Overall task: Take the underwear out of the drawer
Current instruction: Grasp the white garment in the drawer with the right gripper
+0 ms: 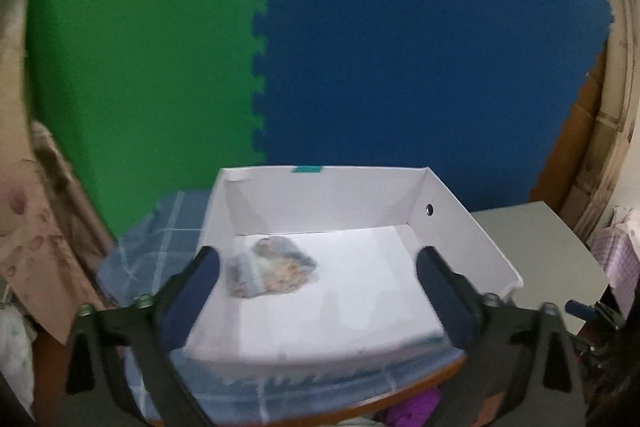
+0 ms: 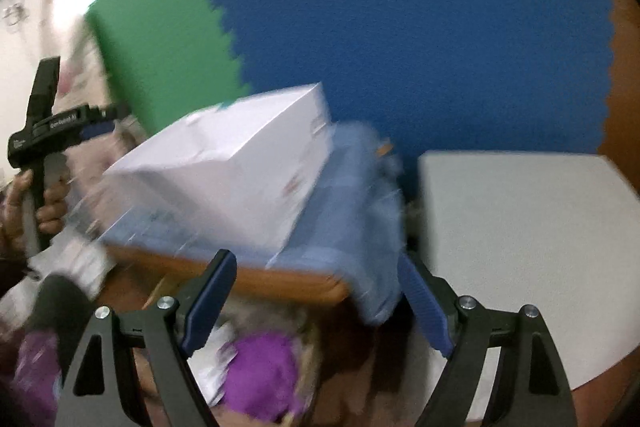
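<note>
A white open box, the drawer, sits on a blue checked cloth on a wooden table. A small crumpled patterned piece of underwear lies on its white floor, left of centre. My left gripper is open and empty, hovering above the box's near edge, fingers apart on either side of the floor. My right gripper is open and empty, low in front of the table edge, right of the box, which looks blurred. The left gripper's handle, held by a hand, shows at far left.
A green and blue foam mat wall stands behind the table. A grey cabinet top is to the right of the table. Purple fabric lies below the table edge. Pink patterned cloth hangs at far left.
</note>
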`<state>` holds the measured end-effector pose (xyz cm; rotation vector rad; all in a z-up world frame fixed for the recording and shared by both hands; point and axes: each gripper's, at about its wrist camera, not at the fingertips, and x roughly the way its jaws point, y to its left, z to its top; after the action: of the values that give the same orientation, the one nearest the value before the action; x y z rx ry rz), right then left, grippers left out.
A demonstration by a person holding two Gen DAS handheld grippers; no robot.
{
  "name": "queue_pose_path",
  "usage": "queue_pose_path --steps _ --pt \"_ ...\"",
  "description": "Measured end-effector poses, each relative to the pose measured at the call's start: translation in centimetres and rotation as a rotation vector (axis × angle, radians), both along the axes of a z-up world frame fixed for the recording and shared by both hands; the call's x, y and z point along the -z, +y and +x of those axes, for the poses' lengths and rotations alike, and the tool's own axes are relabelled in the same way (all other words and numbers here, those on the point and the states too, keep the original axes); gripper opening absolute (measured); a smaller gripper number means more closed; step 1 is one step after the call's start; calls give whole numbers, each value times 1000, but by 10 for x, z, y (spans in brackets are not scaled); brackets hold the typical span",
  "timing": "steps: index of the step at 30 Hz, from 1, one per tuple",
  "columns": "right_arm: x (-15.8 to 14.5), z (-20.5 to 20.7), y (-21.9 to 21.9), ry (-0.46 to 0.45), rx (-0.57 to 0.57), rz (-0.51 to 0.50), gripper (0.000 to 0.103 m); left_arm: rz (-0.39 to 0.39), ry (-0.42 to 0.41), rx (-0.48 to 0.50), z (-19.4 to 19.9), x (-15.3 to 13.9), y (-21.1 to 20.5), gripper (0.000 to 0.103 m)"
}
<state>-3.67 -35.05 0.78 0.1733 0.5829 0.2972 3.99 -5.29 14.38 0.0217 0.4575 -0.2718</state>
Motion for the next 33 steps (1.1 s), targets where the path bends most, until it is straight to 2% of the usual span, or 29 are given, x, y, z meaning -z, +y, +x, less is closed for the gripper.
queue_pose_path --steps 3,5,8,10,12,14,17,20,21,23,25,28,31,33 --pt "13 4 32 120 -162 -38 85 53 -9 -5 -29 17 19 98" --pt "26 8 56 202 -244 -107 85 107 21 -21 -42 35 35 98" --pt "56 21 99 361 -362 -235 85 134 67 -41 -57 65 64 98" --pt "75 26 126 443 -435 -282 85 145 81 -57 -65 81 79 98" --pt "85 26 140 475 -469 -274 85 120 113 -80 -76 98 98 98" --pt "96 28 156 536 -514 -202 85 65 147 -94 -78 112 114 98" --pt "107 30 169 601 -525 -127 85 4 177 -117 -77 124 128 98" --pt "104 28 182 579 -534 -122 85 -67 195 -104 -78 131 137 98" --pt "101 29 184 570 -545 -87 85 -84 202 -101 -77 131 138 98" --pt "102 38 192 580 -561 -23 85 -102 209 -89 -76 132 139 98" --pt "108 50 202 593 -556 -27 85 -110 204 -83 -76 131 139 98" --pt "120 70 221 609 -557 -106 84 -111 207 -80 -76 131 139 100" --pt "133 79 244 582 -557 -291 85 -131 221 -87 -76 133 144 100" --pt "142 82 252 572 -563 -362 85 -164 236 -92 -75 134 149 100"
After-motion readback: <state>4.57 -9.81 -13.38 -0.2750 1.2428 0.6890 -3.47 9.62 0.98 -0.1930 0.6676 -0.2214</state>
